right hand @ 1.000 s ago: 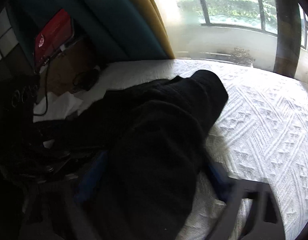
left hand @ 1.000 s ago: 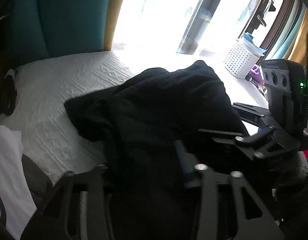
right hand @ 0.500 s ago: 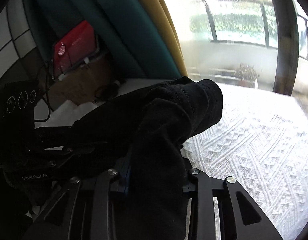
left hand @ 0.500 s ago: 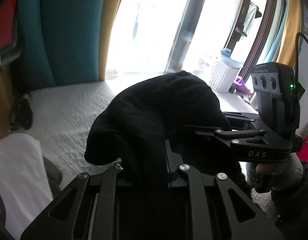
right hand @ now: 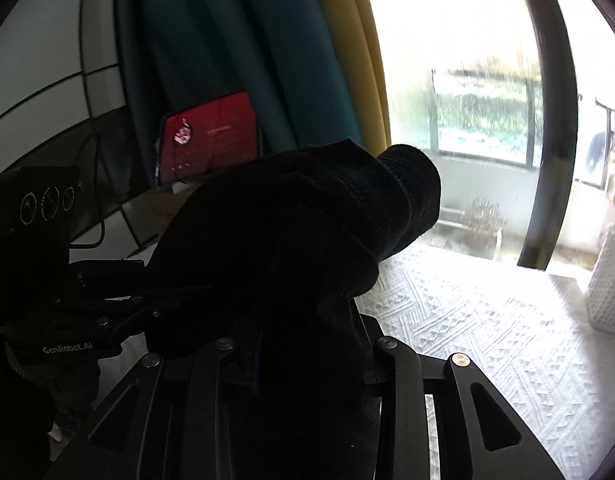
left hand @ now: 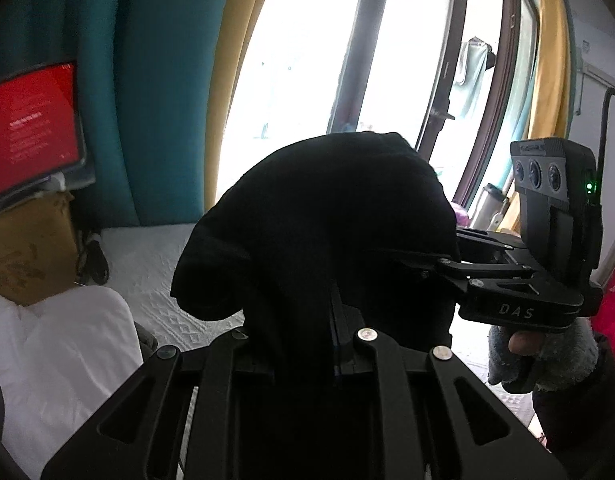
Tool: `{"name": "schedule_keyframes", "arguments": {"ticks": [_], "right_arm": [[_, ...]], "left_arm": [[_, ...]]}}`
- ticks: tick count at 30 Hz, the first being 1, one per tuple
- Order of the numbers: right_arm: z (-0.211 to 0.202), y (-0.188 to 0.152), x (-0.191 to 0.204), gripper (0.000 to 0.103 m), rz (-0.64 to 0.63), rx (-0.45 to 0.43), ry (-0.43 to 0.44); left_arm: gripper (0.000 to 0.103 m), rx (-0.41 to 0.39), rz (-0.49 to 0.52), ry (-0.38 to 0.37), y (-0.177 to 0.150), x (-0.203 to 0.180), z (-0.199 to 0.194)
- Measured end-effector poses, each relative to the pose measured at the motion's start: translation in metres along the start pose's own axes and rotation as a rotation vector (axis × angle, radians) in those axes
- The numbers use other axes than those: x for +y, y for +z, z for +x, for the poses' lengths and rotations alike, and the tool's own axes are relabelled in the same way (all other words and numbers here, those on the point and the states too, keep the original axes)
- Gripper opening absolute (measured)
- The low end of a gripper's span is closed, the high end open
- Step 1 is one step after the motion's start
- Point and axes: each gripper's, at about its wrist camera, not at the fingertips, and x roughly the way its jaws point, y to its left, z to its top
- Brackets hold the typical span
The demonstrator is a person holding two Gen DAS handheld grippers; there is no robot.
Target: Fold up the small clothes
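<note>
Black knit garment [left hand: 327,220] hangs bunched between two tools, lifted clear above the white quilted bed [right hand: 487,328]. Left tool [left hand: 333,344] has its fingers drawn close together on a fold of the dark cloth, which rises out of the pinch and mushrooms into a rounded hump. Right tool [right hand: 259,356] likewise clamps a thick gather of the same garment [right hand: 307,232], its fingers nearly meeting around the fabric. In the left wrist view the right tool [left hand: 447,264] reaches into the garment from the side, gripped by a hand in a grey fingerless glove [left hand: 539,356]; in the right wrist view the left tool [right hand: 147,284] enters the cloth from the opposite side. The garment is near-black and shows little detail, though a ribbed, rolled edge [right hand: 411,196] juts toward the window. Below the garment the bed's diamond-stitched cover lies bright in daylight. A white perforated basket [right hand: 609,284] stands on the bed well apart from the garment, by the window. Behind the garment hang teal curtains [right hand: 227,60] with a yellow edge, and a red-lit screen [right hand: 211,136] sits just beside them. White fabric [left hand: 59,356] lies below the screen, near the bed's edge.
</note>
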Motion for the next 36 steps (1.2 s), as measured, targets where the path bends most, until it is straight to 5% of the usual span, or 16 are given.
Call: {"name": "schedule_keyframes", "arguments": {"ticks": [23, 36], "right_arm": [[-0.106, 0.033, 0.118, 0.021, -0.185, -0.235, 0.03], [-0.125, 0.052, 0.189, 0.017, -0.245, -0.329, 0.125]], "left_arm": [[0.016, -0.309, 0.138, 0.054, 0.017, -0.036, -0.14], [0.012, -0.413, 0.112, 0.089, 0.013, -0.001, -0.2]]}}
